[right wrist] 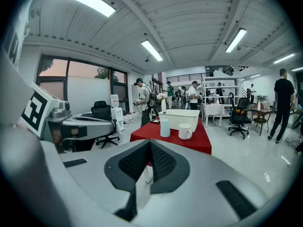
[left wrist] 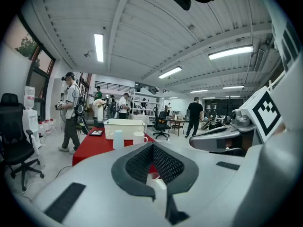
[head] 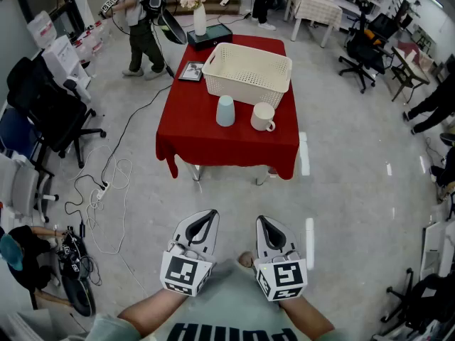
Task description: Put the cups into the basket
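Open-plan lab floor: strip lights [left wrist: 99, 46] on a ribbed ceiling, a bare concrete floor [head: 348, 162] with a trailing power strip [head: 102, 189] at left, black office chairs [head: 50, 109], far shelving [right wrist: 218, 96], and a person [head: 144, 27] wearing recording gear.

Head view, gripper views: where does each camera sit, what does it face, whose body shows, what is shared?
Head view: on the head, down at the table; left gripper, right gripper, forearms show.
Left gripper view: on that gripper, along shut jaws toward the table.
Right gripper view: likewise.
Shared: basket, blue cup, white mug.
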A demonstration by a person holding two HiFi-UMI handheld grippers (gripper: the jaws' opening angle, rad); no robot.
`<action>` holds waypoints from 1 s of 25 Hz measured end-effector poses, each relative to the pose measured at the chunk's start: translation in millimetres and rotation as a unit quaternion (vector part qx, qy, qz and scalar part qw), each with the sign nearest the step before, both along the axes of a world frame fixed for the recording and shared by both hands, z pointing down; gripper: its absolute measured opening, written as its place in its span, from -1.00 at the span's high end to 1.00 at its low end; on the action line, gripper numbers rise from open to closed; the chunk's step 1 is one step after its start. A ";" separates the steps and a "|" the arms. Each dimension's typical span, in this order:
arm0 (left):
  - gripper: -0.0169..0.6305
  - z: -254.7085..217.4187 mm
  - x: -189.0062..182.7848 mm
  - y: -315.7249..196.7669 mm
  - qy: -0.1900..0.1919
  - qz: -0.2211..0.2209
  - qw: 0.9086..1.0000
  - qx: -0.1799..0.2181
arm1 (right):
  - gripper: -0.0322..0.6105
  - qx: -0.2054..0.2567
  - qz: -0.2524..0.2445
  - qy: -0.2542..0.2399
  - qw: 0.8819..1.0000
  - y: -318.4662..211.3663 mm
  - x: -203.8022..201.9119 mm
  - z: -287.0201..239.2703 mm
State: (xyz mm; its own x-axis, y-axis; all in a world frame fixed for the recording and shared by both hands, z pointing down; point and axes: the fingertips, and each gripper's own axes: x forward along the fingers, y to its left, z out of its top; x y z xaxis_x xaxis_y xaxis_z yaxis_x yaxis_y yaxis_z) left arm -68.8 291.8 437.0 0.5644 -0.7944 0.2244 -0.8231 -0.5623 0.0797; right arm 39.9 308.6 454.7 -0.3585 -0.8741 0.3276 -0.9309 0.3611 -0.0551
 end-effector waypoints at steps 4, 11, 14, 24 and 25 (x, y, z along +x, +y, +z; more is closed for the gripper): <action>0.92 -2.7 -0.5 -0.6 0.003 0.003 1.000 0.007 | 0.87 0.001 0.002 0.000 1.000 -1.1 0.0 -1.9; 0.92 -0.8 -6.5 1.1 0.009 0.004 1.000 0.008 | 0.87 0.007 0.007 0.005 1.000 -4.5 -2.4 -6.0; 0.92 -2.9 -12.1 -1.3 0.011 0.001 1.000 0.009 | 0.87 0.006 0.011 -0.003 1.000 -9.1 -5.7 -9.1; 0.92 -28.9 -30.8 -17.6 0.022 0.000 0.999 0.040 | 0.86 0.019 0.028 -0.028 0.999 -15.6 -27.0 -28.6; 0.92 -28.0 -34.5 -16.4 0.024 0.002 0.999 0.041 | 0.86 0.017 0.032 -0.032 0.999 -14.0 -30.6 -27.3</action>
